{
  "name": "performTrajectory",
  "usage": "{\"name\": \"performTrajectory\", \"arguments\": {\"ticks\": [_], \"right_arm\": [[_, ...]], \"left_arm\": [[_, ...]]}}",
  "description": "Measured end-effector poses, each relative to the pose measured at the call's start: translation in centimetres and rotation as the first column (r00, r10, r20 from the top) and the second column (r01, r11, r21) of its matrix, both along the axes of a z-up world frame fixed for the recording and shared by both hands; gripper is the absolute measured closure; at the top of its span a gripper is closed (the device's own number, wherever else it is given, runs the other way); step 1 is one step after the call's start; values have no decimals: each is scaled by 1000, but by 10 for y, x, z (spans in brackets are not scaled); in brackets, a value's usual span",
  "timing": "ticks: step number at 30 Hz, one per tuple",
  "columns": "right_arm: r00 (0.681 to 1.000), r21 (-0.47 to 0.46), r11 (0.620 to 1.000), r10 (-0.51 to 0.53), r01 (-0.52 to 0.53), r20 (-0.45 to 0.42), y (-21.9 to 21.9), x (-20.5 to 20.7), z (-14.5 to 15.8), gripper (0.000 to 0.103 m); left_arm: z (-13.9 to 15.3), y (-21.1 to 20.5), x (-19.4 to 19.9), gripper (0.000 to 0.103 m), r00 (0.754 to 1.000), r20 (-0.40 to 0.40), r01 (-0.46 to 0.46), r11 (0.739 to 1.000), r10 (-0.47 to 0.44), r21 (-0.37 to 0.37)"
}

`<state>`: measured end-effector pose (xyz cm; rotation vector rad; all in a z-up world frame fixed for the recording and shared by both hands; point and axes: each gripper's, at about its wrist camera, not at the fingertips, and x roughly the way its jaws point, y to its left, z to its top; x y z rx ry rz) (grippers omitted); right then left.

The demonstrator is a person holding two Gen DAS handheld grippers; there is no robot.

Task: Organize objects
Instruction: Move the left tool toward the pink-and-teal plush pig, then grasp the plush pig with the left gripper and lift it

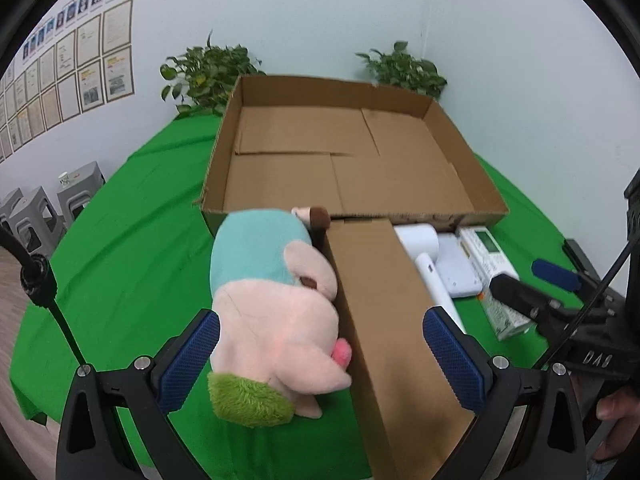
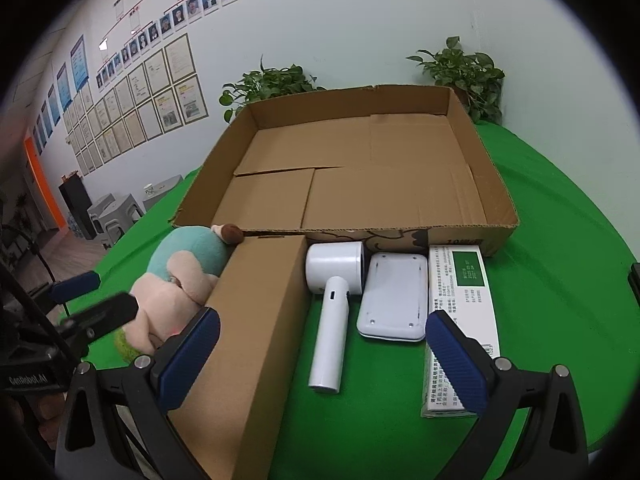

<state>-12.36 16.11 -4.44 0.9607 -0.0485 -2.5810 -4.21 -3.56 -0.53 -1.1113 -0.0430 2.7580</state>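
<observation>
Green cloth covers the desk; both tongs, left and right, hover spread, empty, before the plush toy and hair dryer, ready to load the open carton.

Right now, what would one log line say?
left gripper: open, over plush toy | right gripper: open, holding nothing | cardboard tray: empty | items on green cloth
</observation>
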Motion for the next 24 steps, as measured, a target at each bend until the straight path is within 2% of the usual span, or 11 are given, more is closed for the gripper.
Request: {"name": "performTrajectory", "arguments": {"ticks": [5,8,10,13,16,18,19,22,24], "right_arm": [[999,-44,998,53,-53,5,-10,-8,1,1],[992,-59,990,127,-128,-21,-20,-8,10,1],[980,-107,974,197,-199,-25,-25,-8,19,1],[944,-197,923,329,-330,-40,-33,-10,33,1],[882,-262,845,466,-467,-69,-48,-9,44,0],[850,-306,801,524,-514,-58,-61,-15,47,0],[846,-312,798,532,-516,-38,-69,-20,46,0],[840,-300,811,540,-502,54,-96,-40,33,0],[836,-292,823,536,-487,119,-114,-53,23,0]], "left_arm": [[-13,-14,-14,1,999,35,12,1000,-13,23],[-25,-27,-21,1,998,64,-2,998,-2,55],[-36,-35,-25,2,994,105,-8,998,1,62],[-51,-44,-28,8,989,146,2,996,-14,87],[-63,-51,-32,16,984,174,15,992,-36,125],[-69,-57,-33,18,981,184,22,983,-56,183],[-71,-59,-33,19,982,181,17,980,-54,200],[-70,-57,-32,27,984,167,30,984,-60,176],[-71,-61,-32,34,983,174,17,979,-53,203]]}}
